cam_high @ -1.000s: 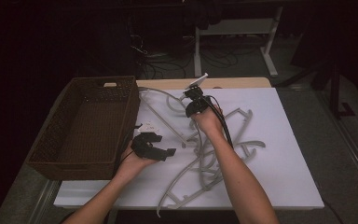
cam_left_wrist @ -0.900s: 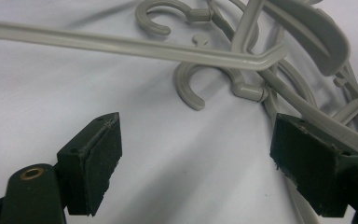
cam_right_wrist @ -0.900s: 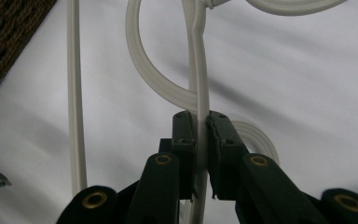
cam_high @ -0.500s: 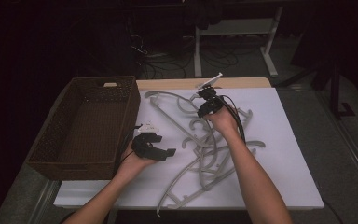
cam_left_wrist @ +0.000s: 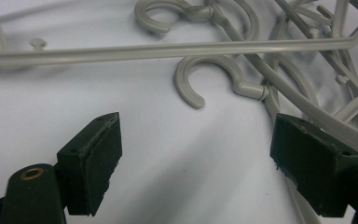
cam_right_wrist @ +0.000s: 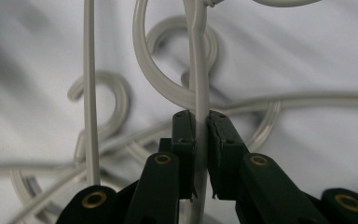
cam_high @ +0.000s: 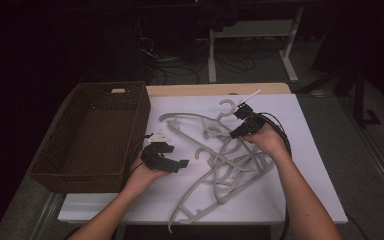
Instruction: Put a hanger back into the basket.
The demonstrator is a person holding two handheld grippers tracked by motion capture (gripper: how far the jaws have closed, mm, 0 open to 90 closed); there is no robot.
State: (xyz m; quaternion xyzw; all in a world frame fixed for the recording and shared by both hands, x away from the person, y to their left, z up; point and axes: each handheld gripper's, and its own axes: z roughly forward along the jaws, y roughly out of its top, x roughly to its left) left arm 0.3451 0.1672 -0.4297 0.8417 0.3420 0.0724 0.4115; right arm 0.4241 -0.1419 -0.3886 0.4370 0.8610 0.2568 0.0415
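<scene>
Several grey plastic hangers (cam_high: 220,170) lie tangled on the white table (cam_high: 310,150). My right gripper (cam_high: 241,125) is at the far side of the pile, shut on the thin bar of one hanger (cam_high: 192,118). In the right gripper view that bar (cam_right_wrist: 198,70) runs up between the closed pads, with the right gripper (cam_right_wrist: 201,122) clamped on it. My left gripper (cam_high: 172,162) rests low on the table right of the basket, jaws wide apart. The left gripper (cam_left_wrist: 198,135) has bare table between its pads, and a hanger hook (cam_left_wrist: 205,74) lies just ahead.
A dark wicker basket (cam_high: 142,115) stands at the table's left, with nothing seen inside it. A wooden strip (cam_high: 205,90) borders the table's far edge. A small white tag (cam_high: 161,135) lies near the basket. The floor beyond is dark, with desk legs and cables.
My right hand has moved to the right and slightly nearer, carrying the gripped hanger along. The left hand has stayed put with its jaws wide.
</scene>
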